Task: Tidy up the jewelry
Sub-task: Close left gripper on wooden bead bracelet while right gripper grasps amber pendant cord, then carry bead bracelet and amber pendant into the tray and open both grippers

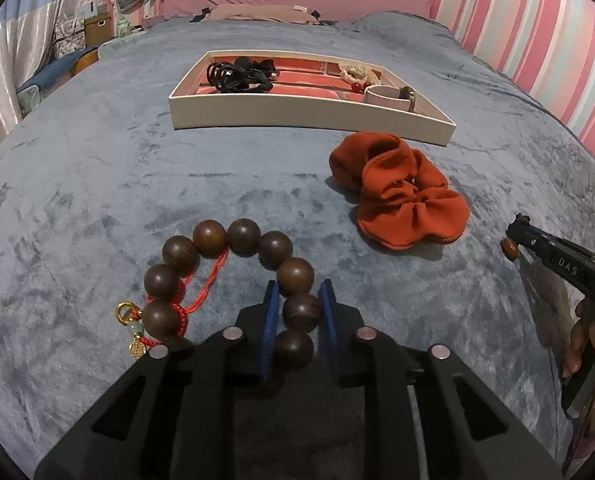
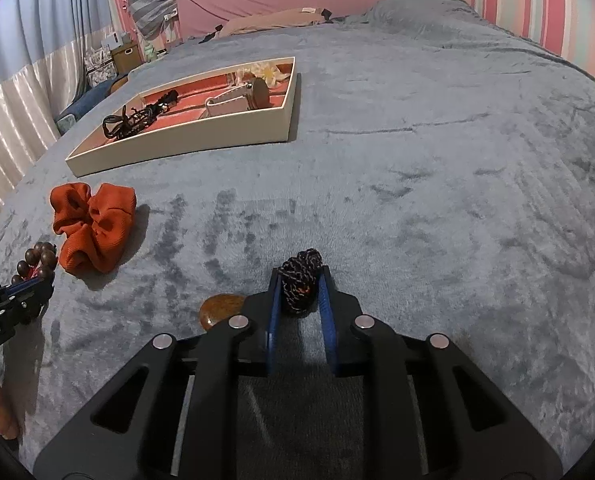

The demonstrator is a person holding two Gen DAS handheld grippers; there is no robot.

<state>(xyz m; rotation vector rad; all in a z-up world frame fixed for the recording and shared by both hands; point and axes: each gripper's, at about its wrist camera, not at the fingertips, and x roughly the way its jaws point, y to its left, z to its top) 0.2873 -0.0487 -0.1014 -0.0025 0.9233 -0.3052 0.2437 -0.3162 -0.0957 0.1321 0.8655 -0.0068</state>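
My left tongs (image 1: 299,312) are pinched on one bead of the wooden bead bracelet (image 1: 233,276), which lies on the grey bed cover (image 1: 97,184) with its red cord and gold charm (image 1: 135,346) trailing to the left. The beads are round and smooth, so I judge the one I hold could squirt out from the pads when I lift, or the hanging loop could swing and the charm snag on the plush.

My right tongs (image 2: 300,292) are closed on a dark braided cord (image 2: 300,280), and an amber stone (image 2: 221,308) lies just beside them, seemingly attached; its weight could pull the cord through my grip.

The tray (image 1: 309,114) sits well apart beyond the orange scrunchie (image 1: 397,196). Its compartments already hold black ties and a watch, so a swinging bracelet could land across a divider.
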